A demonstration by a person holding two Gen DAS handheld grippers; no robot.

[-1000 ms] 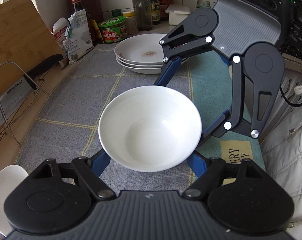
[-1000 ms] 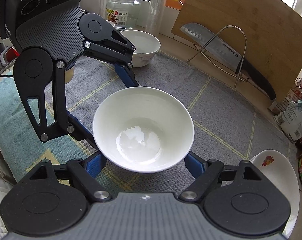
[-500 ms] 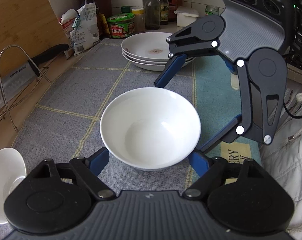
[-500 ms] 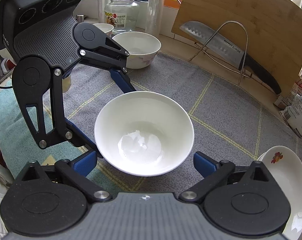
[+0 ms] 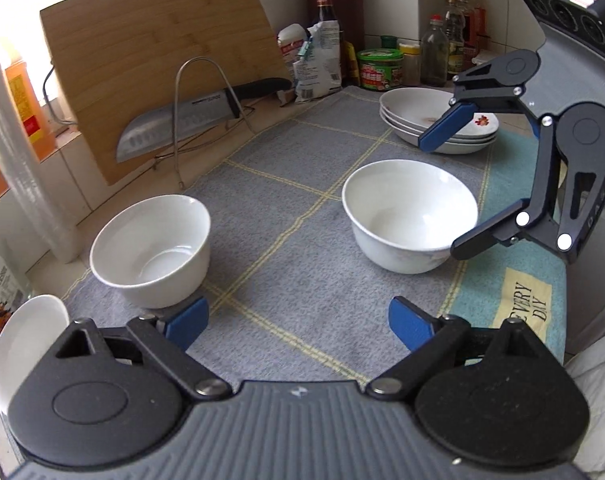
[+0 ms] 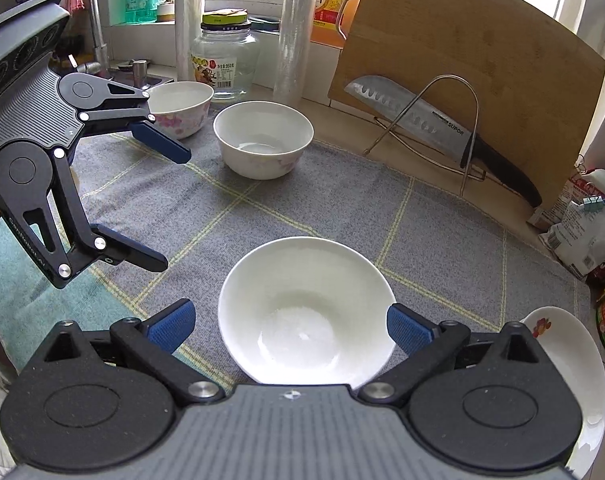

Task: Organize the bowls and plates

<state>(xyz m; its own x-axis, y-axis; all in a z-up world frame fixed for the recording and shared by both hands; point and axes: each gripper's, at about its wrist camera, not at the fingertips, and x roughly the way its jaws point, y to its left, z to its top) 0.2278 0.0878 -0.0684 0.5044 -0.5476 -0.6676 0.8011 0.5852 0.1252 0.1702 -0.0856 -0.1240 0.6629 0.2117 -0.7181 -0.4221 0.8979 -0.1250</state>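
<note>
A plain white bowl stands on the grey checked mat. My right gripper is open around it, one blue pad on each side and neither pressing. My left gripper is off to the left of that bowl, its jaws opening with only mat between them. A second white bowl sits just beyond its left finger. A flowered bowl stands behind it. A stack of plates lies at the mat's far end.
A bamboo cutting board leans on the wall with a cleaver in a wire rack. A glass jar, film rolls, bottles and packets line the counter's back. A small white dish and a teal mat flank the grey one.
Both grippers opened off the plain bowl, which now rests on the mat. My left gripper drew back and swung left, bringing the second bowl into view. The right one backed off slightly.
</note>
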